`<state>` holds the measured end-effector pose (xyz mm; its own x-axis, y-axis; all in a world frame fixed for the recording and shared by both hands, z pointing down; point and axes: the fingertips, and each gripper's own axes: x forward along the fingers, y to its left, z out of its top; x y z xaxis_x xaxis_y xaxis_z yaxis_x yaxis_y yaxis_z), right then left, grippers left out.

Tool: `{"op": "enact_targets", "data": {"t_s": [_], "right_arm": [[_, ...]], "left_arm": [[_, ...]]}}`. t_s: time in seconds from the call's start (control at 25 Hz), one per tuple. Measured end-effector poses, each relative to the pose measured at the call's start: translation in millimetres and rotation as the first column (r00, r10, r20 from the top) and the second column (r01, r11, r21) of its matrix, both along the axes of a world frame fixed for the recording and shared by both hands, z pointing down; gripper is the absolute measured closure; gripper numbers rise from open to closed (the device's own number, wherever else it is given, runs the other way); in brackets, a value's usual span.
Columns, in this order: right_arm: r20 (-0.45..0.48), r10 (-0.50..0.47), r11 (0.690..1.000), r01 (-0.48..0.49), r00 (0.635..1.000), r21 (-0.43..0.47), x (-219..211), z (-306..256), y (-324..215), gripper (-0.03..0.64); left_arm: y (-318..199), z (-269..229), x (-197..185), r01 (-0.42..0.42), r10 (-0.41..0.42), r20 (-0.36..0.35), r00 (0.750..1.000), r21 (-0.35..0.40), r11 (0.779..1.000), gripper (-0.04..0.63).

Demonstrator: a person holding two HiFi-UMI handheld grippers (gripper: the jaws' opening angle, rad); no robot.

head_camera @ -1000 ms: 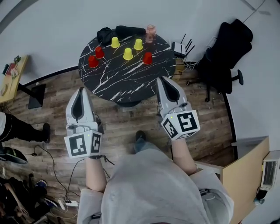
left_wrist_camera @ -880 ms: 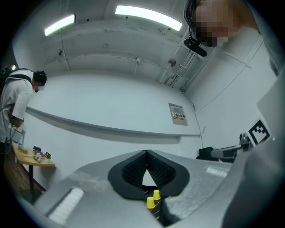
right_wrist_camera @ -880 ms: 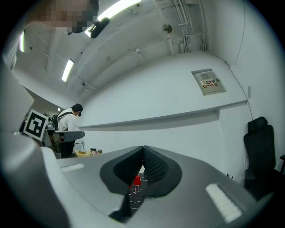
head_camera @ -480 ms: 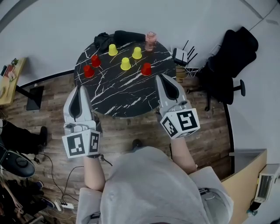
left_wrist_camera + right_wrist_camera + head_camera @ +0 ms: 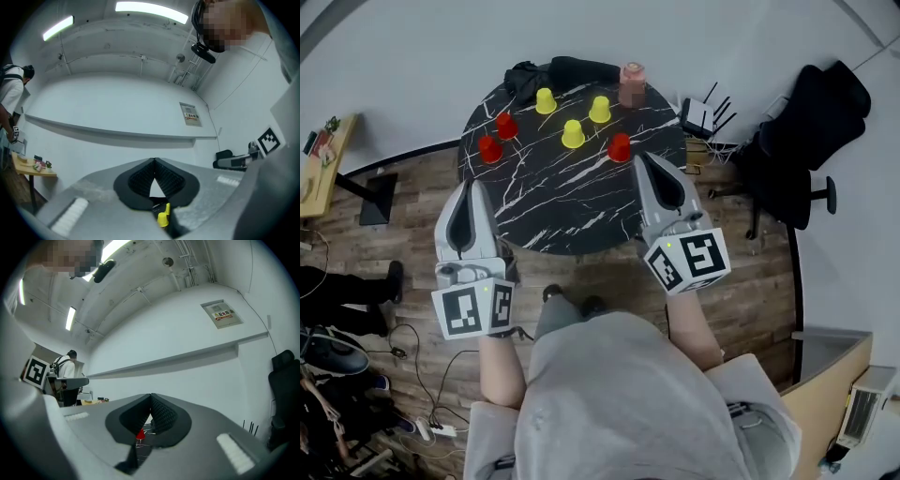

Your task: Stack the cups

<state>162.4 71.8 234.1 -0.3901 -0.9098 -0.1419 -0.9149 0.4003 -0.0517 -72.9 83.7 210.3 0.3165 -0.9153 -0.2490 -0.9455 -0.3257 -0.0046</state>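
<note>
On the round black marble table (image 5: pixel 572 202) stand three yellow cups (image 5: pixel 573 134) and three red cups (image 5: pixel 506 125), all upside down and apart from one another. My left gripper (image 5: pixel 472 185) is shut and empty at the table's near left edge. One yellow cup (image 5: pixel 163 218) shows below its jaws in the left gripper view. My right gripper (image 5: pixel 643 157) is shut and empty above the table's right side, just short of the nearest red cup (image 5: pixel 619 147). That red cup (image 5: pixel 140 433) peeks out under the closed fingertips in the right gripper view.
A pinkish container (image 5: pixel 632 82) and a black bundle (image 5: pixel 553 70) lie at the table's far edge. A black office chair (image 5: pixel 806 122) and a router (image 5: pixel 698 103) stand to the right. A small wooden side table (image 5: pixel 323 155) is at the left, with cables on the floor.
Both grippers have come forward toward the table: the right one now reaches over its edge near a red cup, and the left one sits at the rim. The jaws stayed shut.
</note>
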Motion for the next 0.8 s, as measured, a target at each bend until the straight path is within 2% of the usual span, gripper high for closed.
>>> {"op": "enact_targets", "data": {"t_s": [0.36, 0.8], "right_arm": [[0.002, 0.027, 0.999, -0.027, 1.0, -0.034, -5.9, 12.0, -43.0, 0.617], [0.013, 0.072, 0.995, -0.071, 0.997, -0.07, -34.1, 16.2, -137.7, 0.617]], "left_arm": [[-47.7, 12.0, -4.0, -0.031, 0.031, 0.0, 1.0, -0.022, 0.999, 0.589], [-144.7, 8.6, -34.9, -0.075, 0.075, 0.001, 0.997, -0.026, 0.997, 0.589]]}}
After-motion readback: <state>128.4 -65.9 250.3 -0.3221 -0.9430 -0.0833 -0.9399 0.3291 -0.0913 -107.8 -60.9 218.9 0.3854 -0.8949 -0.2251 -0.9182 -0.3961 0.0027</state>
